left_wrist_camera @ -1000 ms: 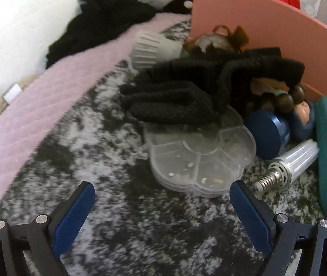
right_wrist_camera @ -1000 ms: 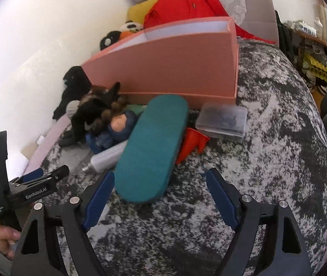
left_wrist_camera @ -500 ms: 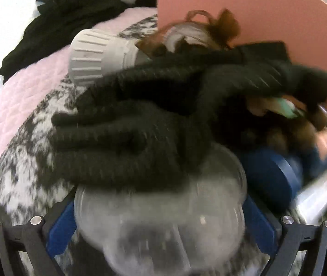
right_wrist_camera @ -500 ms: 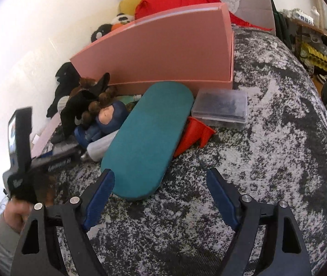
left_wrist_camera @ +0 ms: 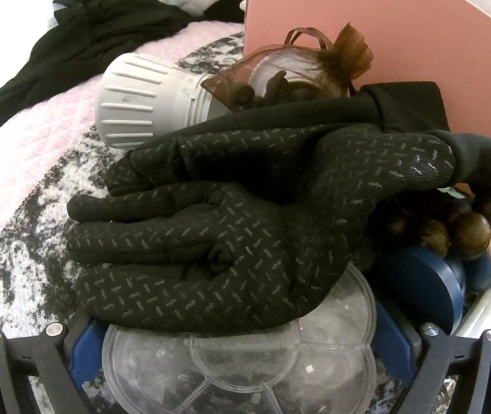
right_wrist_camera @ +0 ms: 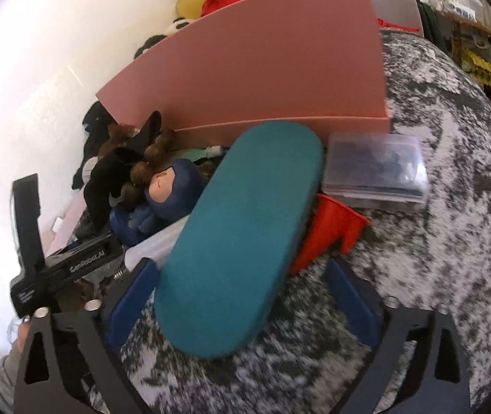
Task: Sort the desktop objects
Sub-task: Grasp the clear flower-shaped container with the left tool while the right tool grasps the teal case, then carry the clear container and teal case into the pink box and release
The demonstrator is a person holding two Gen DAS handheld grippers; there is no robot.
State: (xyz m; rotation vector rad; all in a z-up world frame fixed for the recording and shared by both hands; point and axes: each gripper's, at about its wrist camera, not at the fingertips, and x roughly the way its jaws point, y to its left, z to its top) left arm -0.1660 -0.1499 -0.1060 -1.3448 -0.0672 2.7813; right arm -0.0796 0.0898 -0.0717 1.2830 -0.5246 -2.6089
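Note:
In the left wrist view a clear flower-shaped compartment box (left_wrist_camera: 238,362) lies between the open blue fingers of my left gripper (left_wrist_camera: 237,345), with a black glove (left_wrist_camera: 231,227) draped over its far part. I cannot tell whether the pads touch the box. In the right wrist view a teal oval case (right_wrist_camera: 242,238) lies with its near end between the open fingers of my right gripper (right_wrist_camera: 242,293). The left gripper's body (right_wrist_camera: 66,265) shows at the left of that view.
A pink open box (right_wrist_camera: 262,79) stands behind the pile. Around it lie a grey screw cap (left_wrist_camera: 142,100), wooden beads (left_wrist_camera: 466,231), a blue disc (left_wrist_camera: 418,286), a blue-hooded doll (right_wrist_camera: 173,193), a red plastic piece (right_wrist_camera: 335,231), a clear lidded box (right_wrist_camera: 376,172) and a white bulb (right_wrist_camera: 155,245).
My left gripper has pushed forward until the clear compartment box sits between its fingers. My right gripper has moved forward onto the near end of the teal case.

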